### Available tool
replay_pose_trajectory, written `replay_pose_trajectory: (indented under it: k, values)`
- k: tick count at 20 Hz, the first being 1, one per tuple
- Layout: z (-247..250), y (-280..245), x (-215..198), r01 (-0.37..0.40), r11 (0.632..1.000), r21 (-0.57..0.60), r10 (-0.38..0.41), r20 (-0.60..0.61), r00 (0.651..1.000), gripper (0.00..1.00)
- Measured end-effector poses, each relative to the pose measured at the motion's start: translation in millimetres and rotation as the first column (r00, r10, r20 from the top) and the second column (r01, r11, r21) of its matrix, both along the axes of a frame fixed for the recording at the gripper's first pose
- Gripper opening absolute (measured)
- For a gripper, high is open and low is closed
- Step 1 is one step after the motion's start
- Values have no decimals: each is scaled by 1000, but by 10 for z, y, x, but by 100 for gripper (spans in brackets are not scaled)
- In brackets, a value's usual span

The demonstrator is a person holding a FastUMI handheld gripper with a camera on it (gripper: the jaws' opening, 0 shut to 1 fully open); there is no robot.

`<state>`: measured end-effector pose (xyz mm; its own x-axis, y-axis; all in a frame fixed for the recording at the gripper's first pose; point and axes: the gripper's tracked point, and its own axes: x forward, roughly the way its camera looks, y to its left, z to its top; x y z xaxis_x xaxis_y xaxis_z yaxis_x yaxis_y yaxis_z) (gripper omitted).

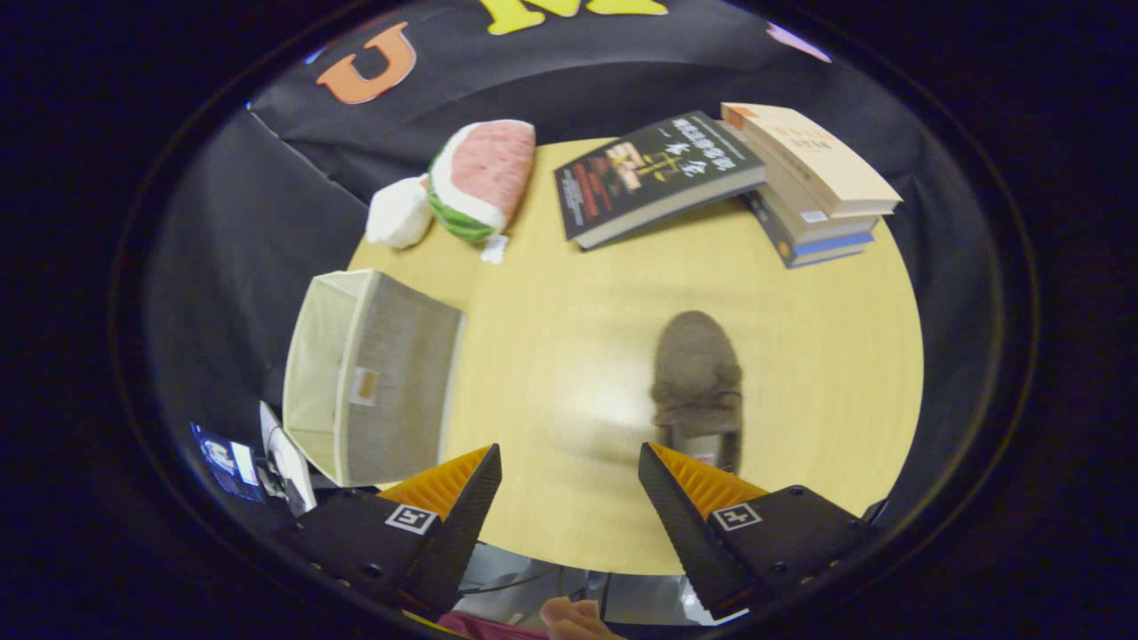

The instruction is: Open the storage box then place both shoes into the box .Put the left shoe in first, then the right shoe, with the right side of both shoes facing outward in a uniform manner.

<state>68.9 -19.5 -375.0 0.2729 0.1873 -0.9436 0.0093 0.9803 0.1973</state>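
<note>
A round pale wooden table (800, 356) is spreading out ahead of the gripper (569, 484), carrying everything else. On its far left, just ahead of the left finger, a beige fabric storage box with a small tag on its grey side (373, 373) is sitting, its top looking open already, though the lens is bending it enough that I cannot be sure whether it is standing upright or tipped. Beyond the fingers, at the table's far side, a stack of paperback books (800, 187) is lying with a dark-covered book (653, 178) leaning against it. Left of those, a plush watermelon-slice cushion, pink with a green rind (480, 178), is resting near the far edge. Closer in, one fuzzy brown-grey slipper shoe (698, 382) is lying just ahead of the right finger, its heel end touching or nearly under that fingertip.

The gripper is hanging released, its jaws spread wide with bare tabletop between them, grasping nothing.

The box-opening step appears done, and the shoe-fetching step seems to be in hand. Next the fingers would need shifting rightward to straddle the slipper shoe, closing on it, then carrying it left into the storage box.
</note>
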Motion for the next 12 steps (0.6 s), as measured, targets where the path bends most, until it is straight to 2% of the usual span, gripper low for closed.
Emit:
replay_pose_trajectory:
  k: [3,6,12]
  values:
    - [-341,-650,-77,27,993,-116,-32,-33,999,96]
    - [-667,-1056,-155,38,981,-189,-52,-74,996,96]
    - [-991,-1229,-111,40,970,-239,-61,-82,995,99]
